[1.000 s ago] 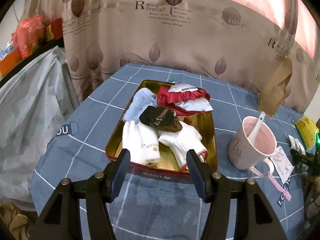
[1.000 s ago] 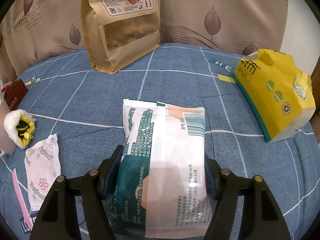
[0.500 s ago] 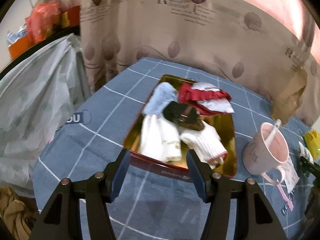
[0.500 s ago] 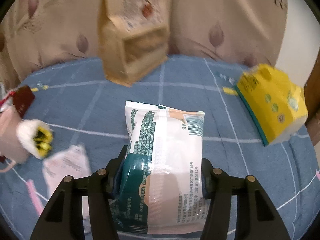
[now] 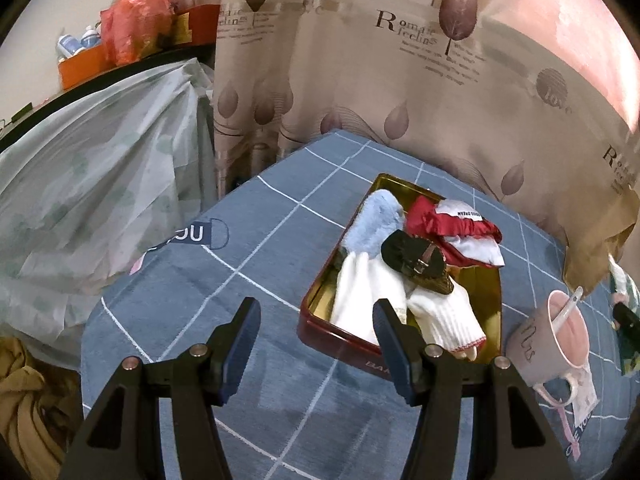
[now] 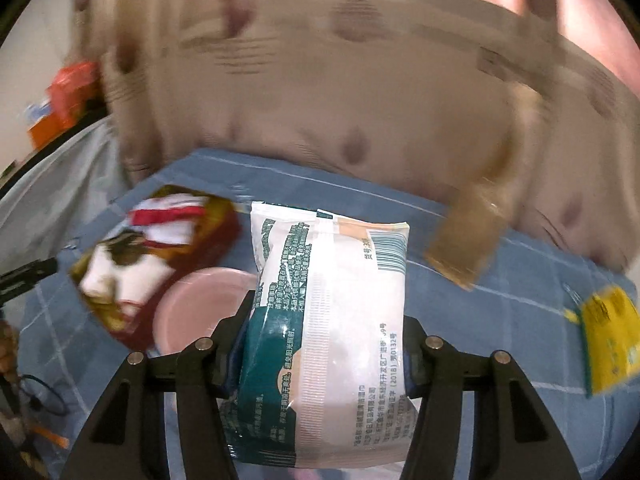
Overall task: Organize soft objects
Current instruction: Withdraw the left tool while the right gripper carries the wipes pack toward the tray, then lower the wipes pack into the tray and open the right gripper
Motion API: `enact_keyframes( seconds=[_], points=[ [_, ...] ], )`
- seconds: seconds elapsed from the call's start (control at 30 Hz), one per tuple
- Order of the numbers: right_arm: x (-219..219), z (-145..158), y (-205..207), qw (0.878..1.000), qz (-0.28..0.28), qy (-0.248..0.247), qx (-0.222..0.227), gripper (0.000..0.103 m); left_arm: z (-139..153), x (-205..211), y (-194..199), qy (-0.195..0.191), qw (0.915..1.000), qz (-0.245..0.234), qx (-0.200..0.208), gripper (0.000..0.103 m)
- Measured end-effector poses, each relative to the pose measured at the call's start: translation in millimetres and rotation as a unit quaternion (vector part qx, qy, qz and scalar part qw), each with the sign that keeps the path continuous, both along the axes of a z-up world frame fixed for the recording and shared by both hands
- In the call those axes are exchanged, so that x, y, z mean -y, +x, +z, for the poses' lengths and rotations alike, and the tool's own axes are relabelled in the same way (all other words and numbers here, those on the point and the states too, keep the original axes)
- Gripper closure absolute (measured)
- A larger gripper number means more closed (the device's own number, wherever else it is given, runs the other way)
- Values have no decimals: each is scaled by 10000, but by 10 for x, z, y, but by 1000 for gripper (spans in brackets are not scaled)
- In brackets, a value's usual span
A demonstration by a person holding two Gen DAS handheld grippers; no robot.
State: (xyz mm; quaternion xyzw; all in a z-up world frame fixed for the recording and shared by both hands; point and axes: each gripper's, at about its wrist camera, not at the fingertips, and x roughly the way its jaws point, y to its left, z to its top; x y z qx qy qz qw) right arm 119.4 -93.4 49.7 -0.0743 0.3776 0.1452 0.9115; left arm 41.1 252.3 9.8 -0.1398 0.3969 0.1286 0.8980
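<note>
The right gripper [image 6: 326, 336] had the white and teal soft pack [image 6: 326, 320] pinched between its jaws, which had just squeezed in on it, and the pack was up off the blue checked cloth [image 6: 500, 320] with the pink mug [image 6: 192, 312] behind it. The left gripper [image 5: 314, 328] was spread wide with nothing in it, hanging over the cloth just left of the red and gold tin [image 5: 320, 332]. That tin was already stuffed with white socks [image 5: 364, 296], a fluffy blue thing [image 5: 376, 224] and a red and white garment [image 5: 456, 232].
</note>
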Motion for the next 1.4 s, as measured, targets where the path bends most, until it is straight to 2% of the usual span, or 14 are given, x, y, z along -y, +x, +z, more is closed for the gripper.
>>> enact_keyframes(
  seconds=[0.3,0.53,0.8,1.4],
  points=[
    [-1073,-122,-25,9942,1049,-120,-225,50,2,-74,-4,-62,9999,144,46,43],
    [-1622,-349,97,9888,1383,-153,-534,50,-7,-190,-33,-155,9994,309,86,43],
    [-1941,-625,327,9883,1288,-247,-780,50,-43,-264,-30,-367,9985,406,38,43],
    [-2286,-734,787,9944,901,-409,-358,49,-70,-257,0,-435,9985,333,-22,43]
  ],
)
